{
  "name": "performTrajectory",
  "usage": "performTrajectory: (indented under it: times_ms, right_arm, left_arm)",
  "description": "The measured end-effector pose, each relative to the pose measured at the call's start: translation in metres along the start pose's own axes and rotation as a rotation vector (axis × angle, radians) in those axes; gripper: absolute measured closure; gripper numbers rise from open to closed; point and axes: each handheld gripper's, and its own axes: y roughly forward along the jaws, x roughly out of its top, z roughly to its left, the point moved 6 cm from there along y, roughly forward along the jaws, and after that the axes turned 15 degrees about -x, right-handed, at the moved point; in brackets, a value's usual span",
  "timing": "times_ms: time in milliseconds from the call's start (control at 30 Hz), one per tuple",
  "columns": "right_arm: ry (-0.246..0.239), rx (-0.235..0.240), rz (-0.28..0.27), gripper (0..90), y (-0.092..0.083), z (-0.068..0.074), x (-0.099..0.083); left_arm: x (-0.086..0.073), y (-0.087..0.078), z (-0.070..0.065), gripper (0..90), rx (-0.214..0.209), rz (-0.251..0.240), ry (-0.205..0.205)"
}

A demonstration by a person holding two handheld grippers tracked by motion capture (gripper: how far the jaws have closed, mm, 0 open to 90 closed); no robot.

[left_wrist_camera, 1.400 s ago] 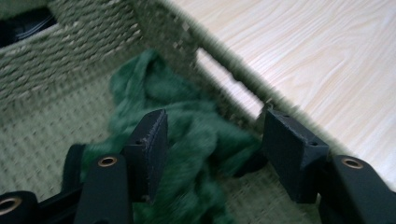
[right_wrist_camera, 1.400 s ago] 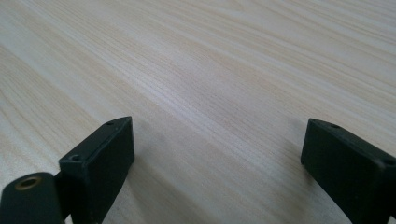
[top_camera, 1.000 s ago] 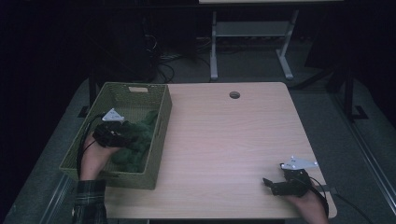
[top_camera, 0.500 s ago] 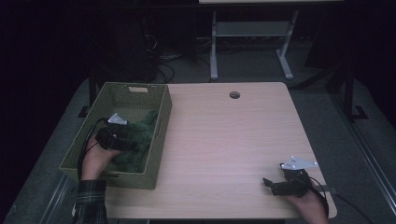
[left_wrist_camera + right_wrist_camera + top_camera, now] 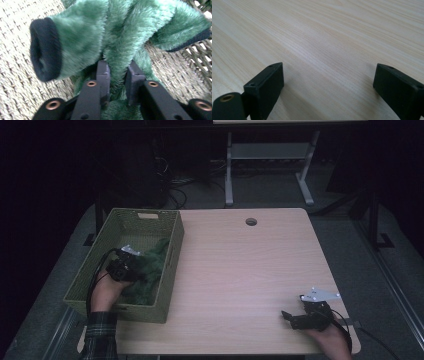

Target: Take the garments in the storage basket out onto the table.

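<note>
A fuzzy green garment [image 5: 150, 265] with dark cuffs lies bunched in the woven basket [image 5: 120, 222] at the table's left. My left gripper [image 5: 131, 268] is down inside the basket. Its jaws have just been closing and now pinch a fold of the green garment [image 5: 117, 50] between the pads. A dark-cuffed sleeve end [image 5: 45, 48] sticks out to the left of the jaws. My right gripper [image 5: 289, 316] rests near the table's front right corner, jaws wide apart over bare wood [image 5: 327, 50], holding nothing.
The light wooden table [image 5: 245, 270] has a round cable hole [image 5: 251, 221] near its far edge. Beyond the table stand a white metal frame [image 5: 270, 160] and cables on a dark floor. The basket's walls [image 5: 15, 75] surround the left gripper.
My left gripper has sunk a little deeper into the basket, onto the green garment. The right gripper has stayed where it was.
</note>
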Motion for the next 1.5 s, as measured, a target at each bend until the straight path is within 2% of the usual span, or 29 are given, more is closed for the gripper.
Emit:
performTrajectory:
  times_ms: [100,267,500,1067,1300,1500]
  right_arm:
    - [0.000,0.000,0.000,9.3,0.000,0.000,0.000]
    - [0.000,0.000,0.000,9.3,0.000,0.000,0.000]
    - [0.000,0.000,0.000,9.3,0.000,0.000,0.000]
    - [0.000,0.000,0.000,9.3,0.000,0.000,0.000]
    - [0.000,0.000,0.000,9.3,0.000,0.000,0.000]
    - [0.000,0.000,0.000,9.3,0.000,0.000,0.000]
  left_arm:
    - [0.000,-0.001,-0.001,80.4,-0.016,0.000,-0.014]
    - [0.002,-0.006,-0.002,82.3,-0.023,-0.030,-0.021]
    - [0.007,-0.016,-0.005,82.5,-0.060,-0.099,-0.020]
    - [0.026,-0.051,-0.020,83.4,-0.105,-0.255,0.029]
    - [0.034,-0.073,-0.025,83.5,-0.117,-0.313,0.045]
    - [0.044,-0.094,-0.031,83.6,-0.106,-0.367,0.065]
